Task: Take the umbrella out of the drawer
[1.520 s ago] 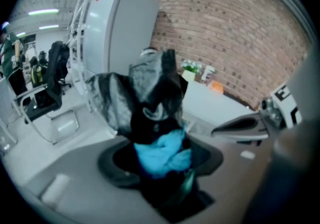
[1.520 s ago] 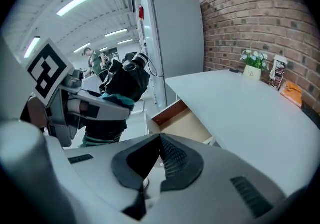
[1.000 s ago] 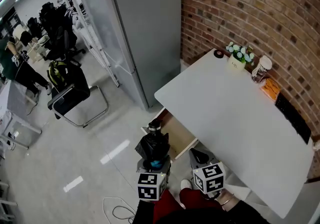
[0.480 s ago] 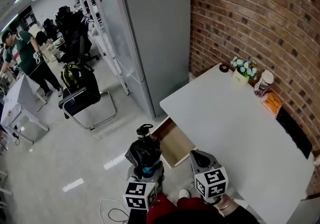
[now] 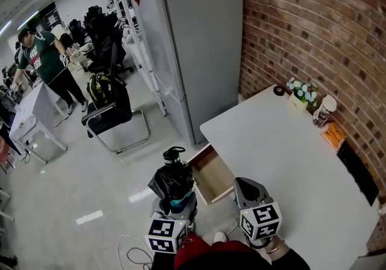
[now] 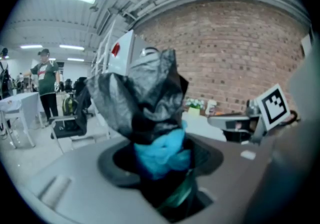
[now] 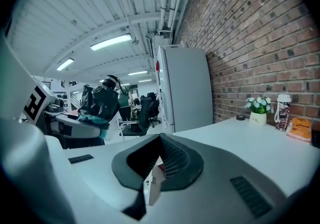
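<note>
Left claw [image 5: 178,202] is clamped on the folded umbrella [image 5: 174,179], clear of the open drawer [image 5: 212,173] at its three o'clock. It looks light, soft and slippery, so I'd pinch the bunched middle. Right claw [image 5: 247,189] is pressed together, empty.

The left gripper [image 5: 176,201] points forward and slightly downward, its jaws clamped on the folded umbrella [image 5: 173,178], which stands up out of them. The right gripper [image 5: 244,183] is just beside it, pointing the same way, its jaws pressed together with nothing between them.
</note>
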Available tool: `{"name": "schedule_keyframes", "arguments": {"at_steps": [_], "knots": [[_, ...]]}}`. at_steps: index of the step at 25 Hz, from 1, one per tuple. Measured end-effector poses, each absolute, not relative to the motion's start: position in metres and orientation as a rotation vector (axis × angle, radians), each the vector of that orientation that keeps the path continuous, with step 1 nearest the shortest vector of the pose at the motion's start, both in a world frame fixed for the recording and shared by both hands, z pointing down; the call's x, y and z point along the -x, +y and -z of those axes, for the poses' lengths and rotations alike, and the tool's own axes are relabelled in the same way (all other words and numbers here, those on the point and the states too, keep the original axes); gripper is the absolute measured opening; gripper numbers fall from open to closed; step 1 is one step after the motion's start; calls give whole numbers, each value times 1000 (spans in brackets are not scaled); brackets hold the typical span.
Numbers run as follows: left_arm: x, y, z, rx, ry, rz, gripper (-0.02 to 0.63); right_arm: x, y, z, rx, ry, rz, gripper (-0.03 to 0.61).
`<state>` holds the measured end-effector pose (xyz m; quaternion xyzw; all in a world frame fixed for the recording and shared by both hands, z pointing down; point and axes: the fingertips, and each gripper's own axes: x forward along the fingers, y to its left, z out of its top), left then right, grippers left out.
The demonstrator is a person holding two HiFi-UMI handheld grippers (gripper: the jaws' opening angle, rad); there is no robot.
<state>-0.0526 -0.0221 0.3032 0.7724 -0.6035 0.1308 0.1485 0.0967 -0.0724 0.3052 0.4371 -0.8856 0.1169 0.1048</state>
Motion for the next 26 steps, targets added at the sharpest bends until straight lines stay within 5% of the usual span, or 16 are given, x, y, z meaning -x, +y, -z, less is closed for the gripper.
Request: {"name": "schedule_keyframes", "arguments": {"at_steps": [26], "knots": [[84,-2,-271,-2079,-1968,-327,242,-95,-80,-261,-1214,-2815,-217,2]]}}
